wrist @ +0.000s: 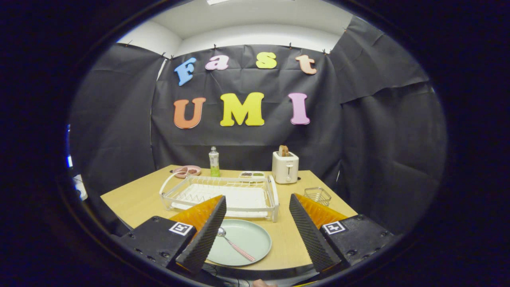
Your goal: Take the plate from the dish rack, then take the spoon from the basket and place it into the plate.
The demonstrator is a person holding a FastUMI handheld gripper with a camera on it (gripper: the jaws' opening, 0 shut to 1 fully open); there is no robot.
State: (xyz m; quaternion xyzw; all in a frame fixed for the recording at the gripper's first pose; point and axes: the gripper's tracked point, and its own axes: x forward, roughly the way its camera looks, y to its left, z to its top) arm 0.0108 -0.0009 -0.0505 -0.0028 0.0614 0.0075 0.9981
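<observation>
A pale green plate (249, 239) lies flat on the wooden table (135, 199), near its front edge. On the plate rests a spoon (235, 244) with a metal bowl and a red-and-white checked handle. My gripper (255, 233) hovers above the plate, open, with nothing between its fingers. The left finger (205, 235) overlaps the plate's left rim. Behind the plate stands the white wire dish rack (223, 195), with no dishes in it. A small wire basket (317, 195) sits to the right of the rack, beyond the right finger.
At the back of the table stand a white toaster (285, 166) with bread in it, a green-liquid bottle (214, 162), a pink dish (186, 171) and a small tray of food (252, 174). Black cloth walls close in on three sides.
</observation>
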